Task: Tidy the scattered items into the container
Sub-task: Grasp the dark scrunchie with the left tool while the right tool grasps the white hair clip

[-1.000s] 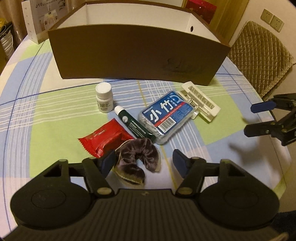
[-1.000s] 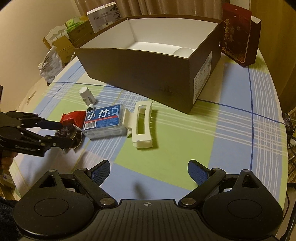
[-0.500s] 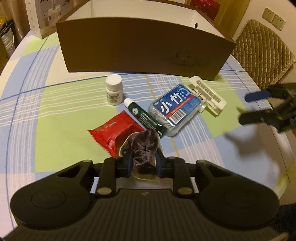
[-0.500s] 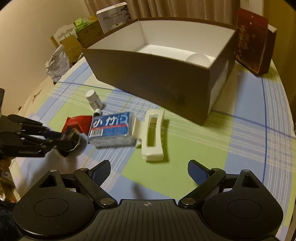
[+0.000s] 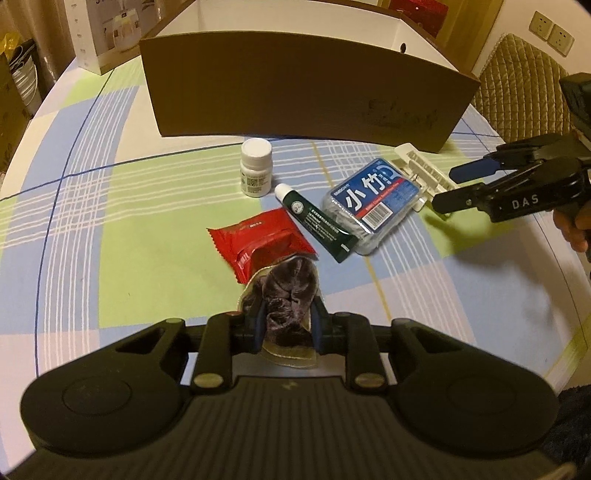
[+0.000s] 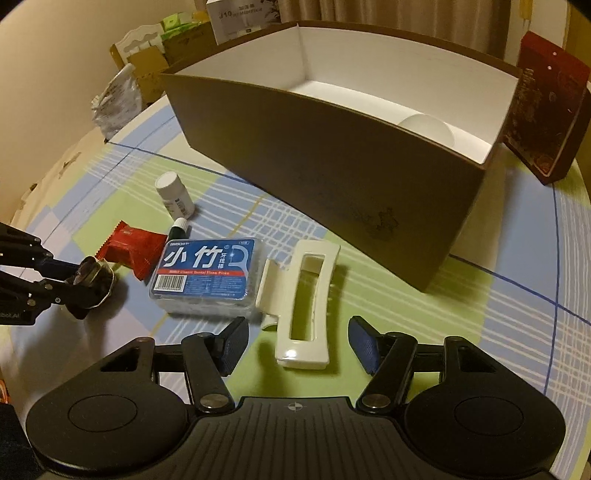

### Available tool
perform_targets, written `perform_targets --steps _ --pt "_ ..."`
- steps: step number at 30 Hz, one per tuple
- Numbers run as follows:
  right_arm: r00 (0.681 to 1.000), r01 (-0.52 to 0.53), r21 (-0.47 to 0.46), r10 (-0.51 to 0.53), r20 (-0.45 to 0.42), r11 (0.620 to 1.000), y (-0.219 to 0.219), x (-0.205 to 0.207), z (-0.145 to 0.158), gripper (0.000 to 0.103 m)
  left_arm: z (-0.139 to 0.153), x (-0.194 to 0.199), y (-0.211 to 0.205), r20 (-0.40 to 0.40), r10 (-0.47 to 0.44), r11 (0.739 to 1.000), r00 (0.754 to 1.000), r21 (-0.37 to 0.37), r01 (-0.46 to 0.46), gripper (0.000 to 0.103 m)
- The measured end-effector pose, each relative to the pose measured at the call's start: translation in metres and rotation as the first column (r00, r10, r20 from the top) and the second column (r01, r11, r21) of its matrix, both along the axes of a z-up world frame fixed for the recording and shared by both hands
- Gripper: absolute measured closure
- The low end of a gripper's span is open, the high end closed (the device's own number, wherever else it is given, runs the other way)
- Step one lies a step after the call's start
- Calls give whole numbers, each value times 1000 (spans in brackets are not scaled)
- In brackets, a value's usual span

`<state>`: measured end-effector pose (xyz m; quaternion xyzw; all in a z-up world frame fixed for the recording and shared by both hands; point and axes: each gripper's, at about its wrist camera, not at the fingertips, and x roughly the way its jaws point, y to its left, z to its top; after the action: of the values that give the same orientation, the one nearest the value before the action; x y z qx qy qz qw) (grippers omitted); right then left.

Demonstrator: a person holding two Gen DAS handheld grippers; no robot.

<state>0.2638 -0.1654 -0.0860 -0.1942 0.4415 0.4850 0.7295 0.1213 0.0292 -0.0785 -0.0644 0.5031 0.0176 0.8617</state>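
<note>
My left gripper (image 5: 288, 325) is shut on a dark velvet scrunchie (image 5: 290, 291), held just above the cloth; it also shows in the right wrist view (image 6: 92, 282). My right gripper (image 6: 295, 343) is open, its fingers on either side of the near end of a white hair claw clip (image 6: 304, 299). Beside the clip lie a blue floss-pick box (image 6: 207, 271), a green tube (image 5: 317, 218), a red snack packet (image 5: 258, 240) and a white pill bottle (image 5: 255, 166). The brown box (image 6: 332, 170) stands behind them, open, with a white round thing inside.
A red gift box (image 6: 546, 107) leans beside the brown box's right end. A white carton (image 5: 103, 29) stands at the table's far left. A padded chair (image 5: 524, 85) is past the right edge. The round table has a checked cloth (image 5: 129, 221).
My left gripper closed on the scrunchie and lifted it slightly. My right gripper moved forward and down until its fingers flank the hair clip.
</note>
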Motion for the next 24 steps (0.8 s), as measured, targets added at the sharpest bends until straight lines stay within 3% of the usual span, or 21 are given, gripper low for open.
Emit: perform_targets --steps 5,6,7,8,16,24 --pt "1000 -15 -30 15 17 999 6 0 -4 37 -2 0 1 -10 5 1000 1000 -3 -5 83" --pt "1000 -16 -33 17 16 999 7 1 -5 42 -2 0 1 -11 4 1000 1000 -3 -4 83" --pt "1000 -18 -36 18 9 999 7 1 -6 59 -2 0 1 -11 4 1000 1000 -2 -4 83" --pt "1000 -16 -40 16 1 999 7 2 -7 64 -2 0 1 -12 3 1000 1000 -2 -3 83" --pt "1000 -10 -58 11 14 998 -6 -4 -7 69 -4 1 -1 -22 -3 1000 1000 0 3 81" --pt "998 61 -106 -64 -24 992 -63 -19 0 69 -3 -4 -6 -35 -33 999 999 -13 33 77"
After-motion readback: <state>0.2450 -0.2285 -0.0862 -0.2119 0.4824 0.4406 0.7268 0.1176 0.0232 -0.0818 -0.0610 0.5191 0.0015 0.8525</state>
